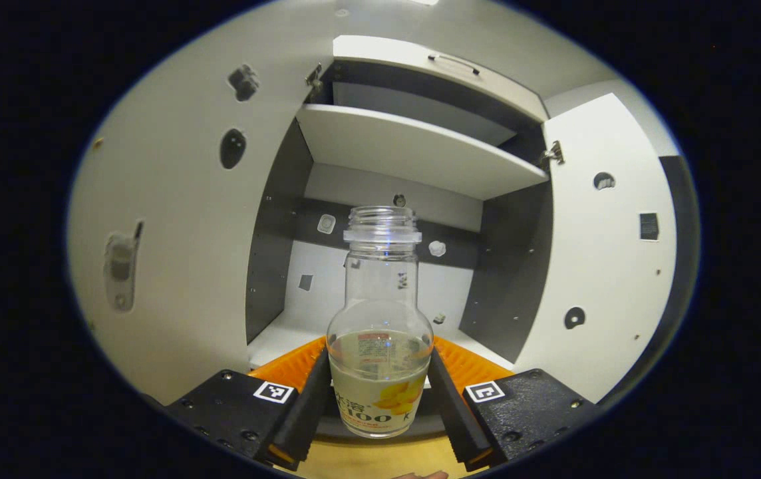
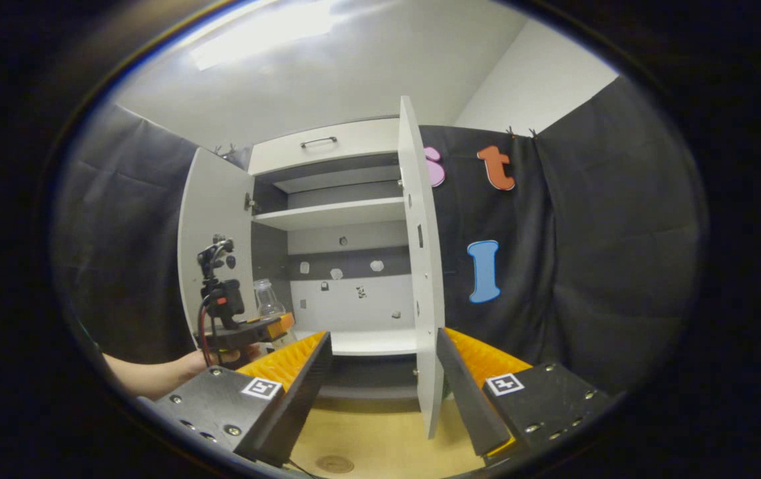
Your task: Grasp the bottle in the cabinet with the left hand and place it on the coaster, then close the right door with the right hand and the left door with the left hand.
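Observation:
A clear, capless bottle [image 1: 380, 293] with a printed label and a little liquid stands upright between my left gripper's [image 1: 378, 357] fingers, which press on both its sides. It is held at the open front of the cabinet's lower compartment [image 1: 354, 293]. The right gripper view has the left gripper [image 2: 247, 329] with the bottle [image 2: 266, 299] beside the open left door [image 2: 211, 226], a hand under it. My right gripper [image 2: 384, 339] is open and holds nothing, just before the open right door's edge [image 2: 420, 266]. A round wooden coaster [image 2: 334, 464] lies on the table below.
Both doors [image 1: 174, 219] [image 1: 607, 253] stand wide open. A white shelf [image 1: 414, 146] spans the cabinet above the bottle, with a handled drawer front [image 1: 447, 66] on top. The wooden tabletop [image 2: 380, 439] runs in front of the cabinet. Black cloth [image 2: 587, 253] hangs to the right.

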Tool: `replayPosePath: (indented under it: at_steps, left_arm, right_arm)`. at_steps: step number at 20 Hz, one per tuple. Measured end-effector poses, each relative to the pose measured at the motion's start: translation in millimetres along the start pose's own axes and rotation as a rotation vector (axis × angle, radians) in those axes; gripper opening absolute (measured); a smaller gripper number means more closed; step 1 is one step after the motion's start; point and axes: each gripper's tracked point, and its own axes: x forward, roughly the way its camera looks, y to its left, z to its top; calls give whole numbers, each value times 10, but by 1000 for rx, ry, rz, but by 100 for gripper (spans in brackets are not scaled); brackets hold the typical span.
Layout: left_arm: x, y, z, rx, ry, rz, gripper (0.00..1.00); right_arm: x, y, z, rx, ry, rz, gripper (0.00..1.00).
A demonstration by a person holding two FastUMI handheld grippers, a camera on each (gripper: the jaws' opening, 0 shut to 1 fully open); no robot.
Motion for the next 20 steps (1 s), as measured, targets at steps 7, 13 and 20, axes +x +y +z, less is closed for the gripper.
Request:
replayPosePath:
  at_steps: [7,13,20]
  left_arm:
    - [-866,-231,-895,111,58,-65,77]
    - [-1449,-463,-1923,182,188,-143,80]
    - [-1966,-782,-2998,206,286,-292,80]
  right_arm:
    - [-347,-166,-176,-3,31,-5,96]
    - [-489,-433,-396,0,69,-43,96]
    - [-503,-537,-389,52,49,-16,96]
